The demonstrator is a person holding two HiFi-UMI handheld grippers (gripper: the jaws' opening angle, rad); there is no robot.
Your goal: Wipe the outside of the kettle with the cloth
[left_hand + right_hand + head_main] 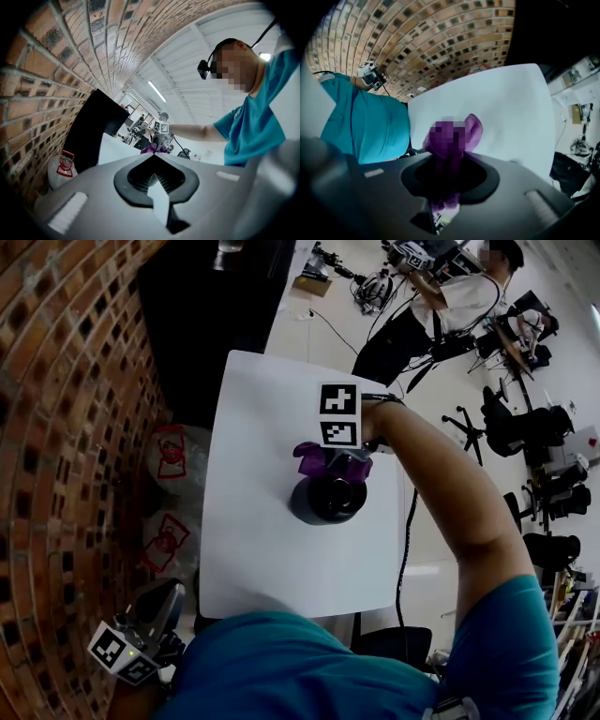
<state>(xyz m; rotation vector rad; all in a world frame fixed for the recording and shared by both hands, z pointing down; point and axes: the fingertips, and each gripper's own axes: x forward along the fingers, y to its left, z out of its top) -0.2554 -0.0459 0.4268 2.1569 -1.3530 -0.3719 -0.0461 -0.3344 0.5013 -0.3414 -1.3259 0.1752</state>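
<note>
The right arm (pixel 450 493) reaches forward from the shoulder, slightly bent at the elbow, with the forearm bare below a teal sleeve. Its hand (pixel 375 420) holds the right gripper (pixel 330 461) out over the middle of the surface, marker cube uppermost and jaws pointing down and back towards the body. In the right gripper view the jaws are closed on a purple cloth (pixel 454 138), which bunches out past their tips.

The left gripper (pixel 157 607) hangs low at the person's left side, off the surface and close to the torso. It is tilted upward. In the left gripper view its jaws meet at the tips with nothing between them.
</note>
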